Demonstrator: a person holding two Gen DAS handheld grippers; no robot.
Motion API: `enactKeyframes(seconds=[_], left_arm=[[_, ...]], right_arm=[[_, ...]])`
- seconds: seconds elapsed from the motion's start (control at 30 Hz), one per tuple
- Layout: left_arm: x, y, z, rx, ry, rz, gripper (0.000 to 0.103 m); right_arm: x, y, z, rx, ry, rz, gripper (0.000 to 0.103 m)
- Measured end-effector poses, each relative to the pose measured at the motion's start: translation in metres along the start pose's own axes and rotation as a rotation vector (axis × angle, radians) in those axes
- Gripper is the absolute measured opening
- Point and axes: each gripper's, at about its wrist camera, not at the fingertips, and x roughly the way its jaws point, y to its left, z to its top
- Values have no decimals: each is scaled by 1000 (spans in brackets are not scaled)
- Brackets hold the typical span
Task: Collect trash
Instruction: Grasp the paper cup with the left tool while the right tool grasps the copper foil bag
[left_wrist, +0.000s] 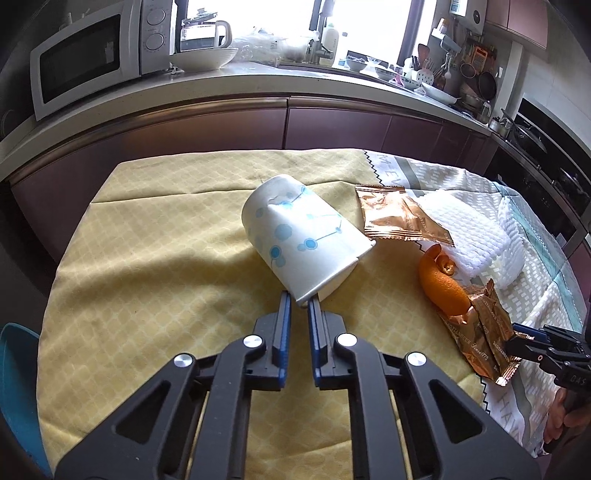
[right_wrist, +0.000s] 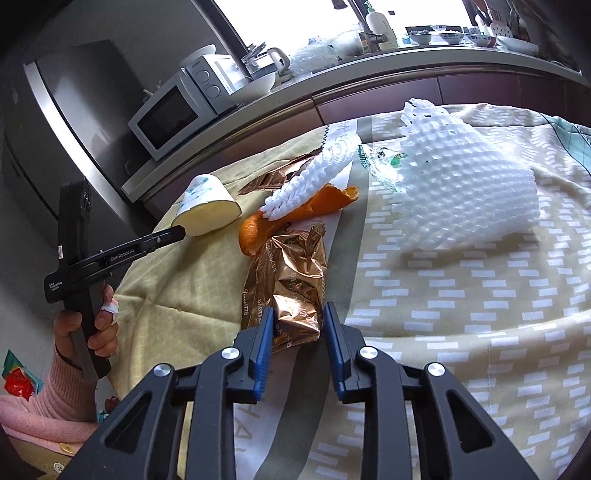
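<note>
A white paper cup (left_wrist: 303, 236) with blue dots lies on its side on the yellow cloth. My left gripper (left_wrist: 299, 301) is shut on the cup's rim; it also shows in the right wrist view (right_wrist: 181, 232) at the cup (right_wrist: 205, 208). A crumpled copper wrapper (right_wrist: 291, 284) lies by an orange peel (right_wrist: 255, 230). My right gripper (right_wrist: 298, 314) is open, its fingers on either side of this wrapper's near end. In the left wrist view the right gripper (left_wrist: 517, 339) touches that wrapper (left_wrist: 484, 332). A second copper wrapper (left_wrist: 399, 218) lies behind the cup.
White foam fruit netting (right_wrist: 461, 188) lies on the patterned cloth at the right, with a smaller piece (right_wrist: 317, 177) over the peel. A counter with a microwave (left_wrist: 85, 62) and dishes runs behind the table. A teal object (left_wrist: 18, 354) sits at the table's left edge.
</note>
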Motion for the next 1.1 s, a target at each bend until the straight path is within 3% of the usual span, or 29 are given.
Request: enactKeyframes(seconds=[0.47,1.1], left_arm=[[-54,22,-23,-5,-69,-8,4],[-110,72,-66,-82,-111,10,4]], right_arm=[[-22,9,-9,-12,-1,67,25],[7,70,-5,-105,36,196,25]])
